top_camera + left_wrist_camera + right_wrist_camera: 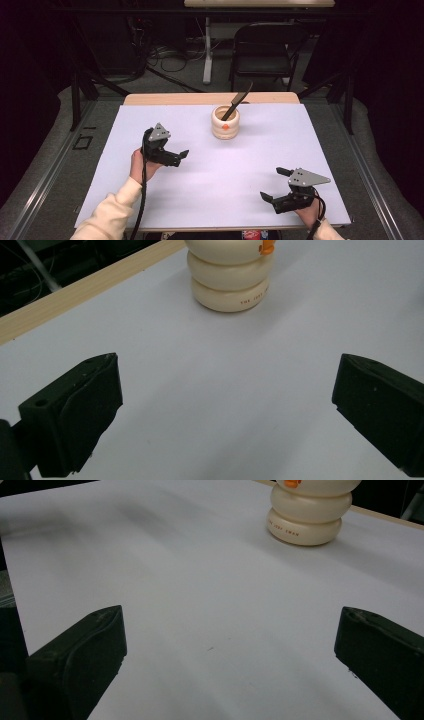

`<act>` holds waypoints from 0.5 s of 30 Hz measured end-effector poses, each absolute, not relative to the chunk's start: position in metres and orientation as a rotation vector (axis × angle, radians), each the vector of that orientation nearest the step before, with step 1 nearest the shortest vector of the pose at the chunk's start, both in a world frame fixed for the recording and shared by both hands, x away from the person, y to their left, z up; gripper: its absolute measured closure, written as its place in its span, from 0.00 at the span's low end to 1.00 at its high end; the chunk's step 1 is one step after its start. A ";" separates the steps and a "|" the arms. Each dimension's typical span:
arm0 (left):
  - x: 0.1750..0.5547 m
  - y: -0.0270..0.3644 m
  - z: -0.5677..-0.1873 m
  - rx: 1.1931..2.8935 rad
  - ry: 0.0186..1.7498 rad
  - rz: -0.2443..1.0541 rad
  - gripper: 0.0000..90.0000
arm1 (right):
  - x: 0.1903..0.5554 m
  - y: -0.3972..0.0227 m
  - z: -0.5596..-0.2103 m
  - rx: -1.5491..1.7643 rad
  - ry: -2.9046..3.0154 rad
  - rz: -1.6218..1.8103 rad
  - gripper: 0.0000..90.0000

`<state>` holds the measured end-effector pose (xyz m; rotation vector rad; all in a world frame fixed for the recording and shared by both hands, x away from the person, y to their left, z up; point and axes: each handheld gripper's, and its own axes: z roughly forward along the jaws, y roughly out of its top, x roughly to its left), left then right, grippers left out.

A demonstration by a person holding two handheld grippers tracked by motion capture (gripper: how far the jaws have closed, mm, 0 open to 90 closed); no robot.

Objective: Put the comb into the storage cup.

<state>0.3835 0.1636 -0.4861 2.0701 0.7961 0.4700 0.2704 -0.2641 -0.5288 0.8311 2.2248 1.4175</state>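
**Ribbed cream holder with a black utensil, both tongs wide apart**

The cream holder [225,122] stands upright, ahead of both tongs and roughly between them, nearer the left pair. It is built like three fat rounded rings stacked one on another, smooth and matte, like glazed ceramic or moulded plastic. A small orange spot sits on its front. Low on the bottom ring runs a line of small dark capitals; in the left gripper view it begins "THE", the rest too small to make out. A flat black utensil [239,99] leans out of its mouth, tilted away to the right, with a broad blunt end.

The left gripper [181,155] hovers just short of the holder, its blocky black jaws spread wide with nothing between them. The right gripper [274,184] is well apart from the holder, near the table's close edge, jaws likewise spread and empty. Each carries a grey three-cornered plate.

Beneath lies a smooth white table top [250,160], with a pale wood strip [165,98] along its far edge.
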 end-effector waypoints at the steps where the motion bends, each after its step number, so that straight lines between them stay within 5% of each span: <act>1: 0.382 0.164 -0.486 2.070 0.797 0.470 0.00 | 0.270 -0.264 -0.529 0.830 2.226 1.417 0.00; 15: 0.358 0.174 -0.486 2.045 0.793 0.489 0.00 | 0.270 -0.264 -0.529 0.830 2.228 1.415 0.00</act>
